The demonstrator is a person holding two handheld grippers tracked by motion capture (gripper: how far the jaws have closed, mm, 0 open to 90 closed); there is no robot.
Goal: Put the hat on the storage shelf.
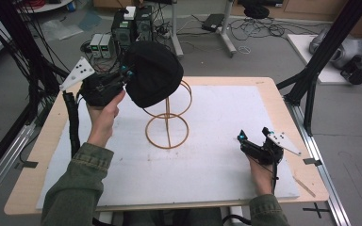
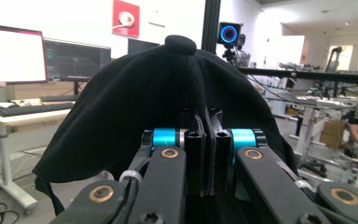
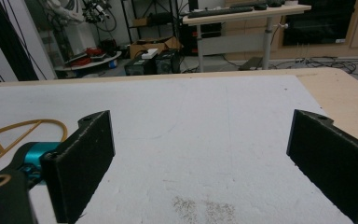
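Above the bench (image 1: 264,101), the left tool (image 1: 122,75) pinches the fabric edge of a black cap (image 1: 152,77), its jaws closed tight on the cloth. That cap sits over the top ring of a gold wire stand (image 1: 167,126) near the middle. Well apart, the right tool (image 1: 253,139) rests low with jaws spread wide, holding nothing.

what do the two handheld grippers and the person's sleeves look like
Both the left gripper and the right gripper are black, with turquoise metal parts near the jaws and brass-coloured pivot pins along their black linkage bars. Each carries a pale grey three-cornered plate dotted with small holes. A black ribbed cable trails from the left one. The right one's jaw pads are flat, black and rectangular. Both sleeves are olive-green denim-like fabric.
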